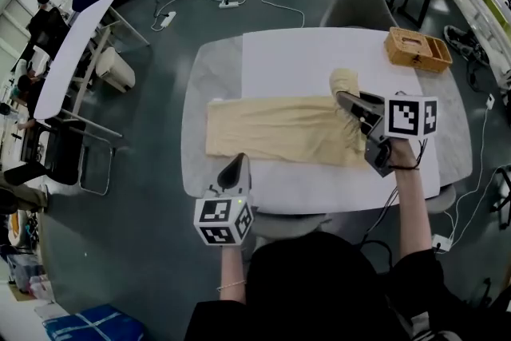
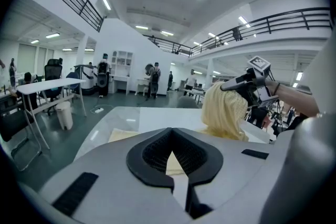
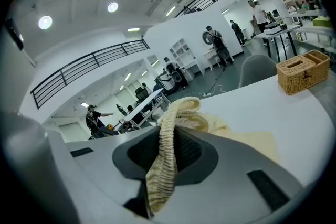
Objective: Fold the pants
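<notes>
Pale yellow pants (image 1: 271, 132) lie flat on the worktop (image 1: 319, 52) near the wicker basket (image 1: 417, 49). The right gripper (image 1: 343, 98) fingers pinch their lifted elastic edge. The left gripper (image 1: 235, 170) fingers are closed and empty. Folding looks barely begun.

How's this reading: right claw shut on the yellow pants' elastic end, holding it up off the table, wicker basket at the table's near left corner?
Wrong on the basket: the head view shows the wicker basket at the far right corner of the table. The rest holds: the right claw is shut on the elastic end of the yellow pants, holding it up off the table.
</notes>
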`<state>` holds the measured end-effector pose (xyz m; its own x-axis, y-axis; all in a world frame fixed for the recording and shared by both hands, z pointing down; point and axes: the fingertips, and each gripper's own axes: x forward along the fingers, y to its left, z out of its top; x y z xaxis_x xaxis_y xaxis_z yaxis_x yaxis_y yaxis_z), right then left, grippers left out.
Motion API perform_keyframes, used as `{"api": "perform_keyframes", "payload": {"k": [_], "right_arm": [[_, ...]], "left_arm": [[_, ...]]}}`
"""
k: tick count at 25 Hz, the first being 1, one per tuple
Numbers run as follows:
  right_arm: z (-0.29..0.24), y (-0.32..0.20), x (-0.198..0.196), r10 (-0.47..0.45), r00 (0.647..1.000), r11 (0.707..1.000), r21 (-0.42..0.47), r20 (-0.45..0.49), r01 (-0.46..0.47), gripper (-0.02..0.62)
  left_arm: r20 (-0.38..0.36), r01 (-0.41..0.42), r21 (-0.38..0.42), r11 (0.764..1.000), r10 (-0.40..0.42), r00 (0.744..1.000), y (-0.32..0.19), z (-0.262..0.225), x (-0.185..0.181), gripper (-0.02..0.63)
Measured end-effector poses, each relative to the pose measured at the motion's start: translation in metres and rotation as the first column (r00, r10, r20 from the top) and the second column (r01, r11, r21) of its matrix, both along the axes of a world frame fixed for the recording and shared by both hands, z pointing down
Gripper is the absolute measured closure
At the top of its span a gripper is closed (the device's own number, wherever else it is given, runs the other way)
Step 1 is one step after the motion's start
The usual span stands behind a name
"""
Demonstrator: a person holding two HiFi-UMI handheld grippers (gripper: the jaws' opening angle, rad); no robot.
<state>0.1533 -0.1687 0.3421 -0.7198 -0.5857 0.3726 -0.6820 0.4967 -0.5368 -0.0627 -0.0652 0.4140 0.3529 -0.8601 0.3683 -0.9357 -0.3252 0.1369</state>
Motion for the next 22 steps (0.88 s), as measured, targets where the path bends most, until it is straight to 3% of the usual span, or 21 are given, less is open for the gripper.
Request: {"api": "perform_keyframes", "payload": {"k": [8, 14, 22], "right_arm": [[0.0, -0.014, -0.086, 0.036, 0.999, 0.999, -0.015, -0.004, -0.036, 0.525], [0.005, -0.018, -0.116, 0.07, 0.997, 0.997, -0.035, -0.013, -0.07, 0.525], [0.01, -0.029, -0.166, 0.017, 1.0, 1.0, -0.018, -0.004, -0.017, 0.525]], "left_arm": [[-0.02, -0.038, -0.036, 0.999, 0.037, 0.999, -0.009, 0.011, -0.08, 0.598], [-0.029, -0.053, -0.062, 0.997, 0.051, 0.998, -0.013, 0.02, -0.113, 0.598], [-0.041, -0.074, -0.085, 0.994, 0.071, 0.997, -0.021, 0.034, -0.137, 0.598]]}}
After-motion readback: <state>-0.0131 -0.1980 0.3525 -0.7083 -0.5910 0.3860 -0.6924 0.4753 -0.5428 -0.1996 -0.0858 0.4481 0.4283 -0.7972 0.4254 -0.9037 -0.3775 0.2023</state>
